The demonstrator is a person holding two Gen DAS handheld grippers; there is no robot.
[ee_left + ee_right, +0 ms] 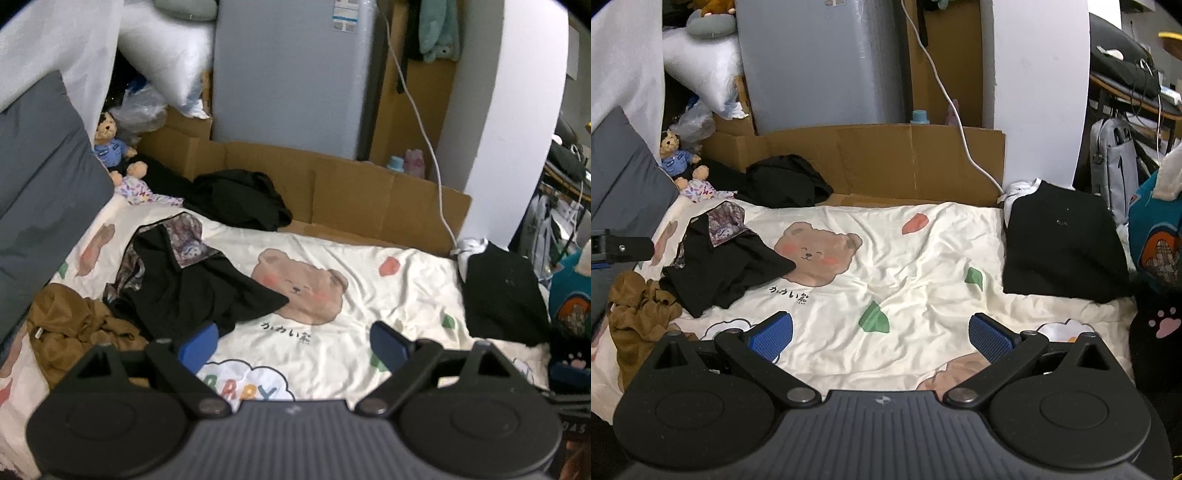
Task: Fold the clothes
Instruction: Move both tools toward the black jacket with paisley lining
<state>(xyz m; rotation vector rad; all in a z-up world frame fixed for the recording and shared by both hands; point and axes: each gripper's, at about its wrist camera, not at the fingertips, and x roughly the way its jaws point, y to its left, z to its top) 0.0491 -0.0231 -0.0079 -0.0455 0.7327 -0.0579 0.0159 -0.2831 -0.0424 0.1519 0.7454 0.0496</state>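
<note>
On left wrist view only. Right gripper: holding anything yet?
Observer: No. The right gripper is open and empty, above the bedsheet.
Operator: What's under it? I only see a cloud print near mine.
Observer: A second brown bear print sits by its right finger, and a green leaf print lies between the fingers.
Operator: Any clothes close to it?
Observer: None touching. The crumpled black garment lies ahead and to its left, clearly apart from the fingers.
</note>
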